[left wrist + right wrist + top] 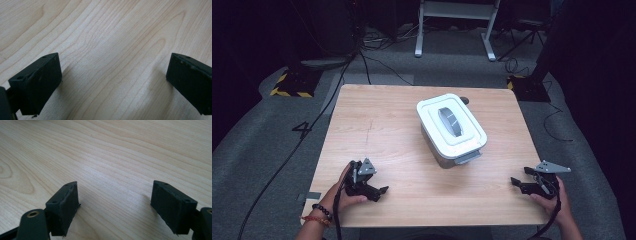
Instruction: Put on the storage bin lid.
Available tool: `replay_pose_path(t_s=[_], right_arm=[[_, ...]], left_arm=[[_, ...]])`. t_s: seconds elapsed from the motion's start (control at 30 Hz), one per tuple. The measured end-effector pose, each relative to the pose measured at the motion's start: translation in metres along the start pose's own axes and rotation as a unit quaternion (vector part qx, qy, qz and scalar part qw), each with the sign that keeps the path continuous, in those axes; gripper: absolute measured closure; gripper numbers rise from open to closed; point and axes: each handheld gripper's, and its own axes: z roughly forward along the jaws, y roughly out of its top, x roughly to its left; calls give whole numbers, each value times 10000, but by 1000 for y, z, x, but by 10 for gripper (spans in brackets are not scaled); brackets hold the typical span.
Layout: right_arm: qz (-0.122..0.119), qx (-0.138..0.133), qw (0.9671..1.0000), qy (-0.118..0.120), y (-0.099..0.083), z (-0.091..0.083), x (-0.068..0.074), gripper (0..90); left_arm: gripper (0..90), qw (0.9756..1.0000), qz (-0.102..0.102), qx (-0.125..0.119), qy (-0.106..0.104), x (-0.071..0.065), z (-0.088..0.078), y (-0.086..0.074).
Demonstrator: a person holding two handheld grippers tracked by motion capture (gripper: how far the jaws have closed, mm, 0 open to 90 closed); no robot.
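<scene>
while apart (jaws spread): grippers [382,190], box [451,130]

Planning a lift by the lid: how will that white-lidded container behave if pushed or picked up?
The container looks rigid and squat, so tipping seems unlikely. Its smooth lid may be slippery; the grey handle offers surer grip. On bare table it would probably slide.

The table [377,130] is pale wood with clear grain and a smooth, faintly sheened finish. Toward twelve o'clock from both grippers, the container [451,131] has a glossy white plastic lid over a duller grey, metal-looking body. The left gripper [113,82] and right gripper [115,207] have matt black, slightly scuffed plastic jaws.
</scene>
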Motion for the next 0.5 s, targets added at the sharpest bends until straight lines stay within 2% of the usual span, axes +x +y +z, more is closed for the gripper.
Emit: replay_pose_path(t_s=[0.5], right_arm=[[-2,0,10000,-3,0,0,0,224]], left_arm=[[2,10000,-27,-7,4,1,1,1]])
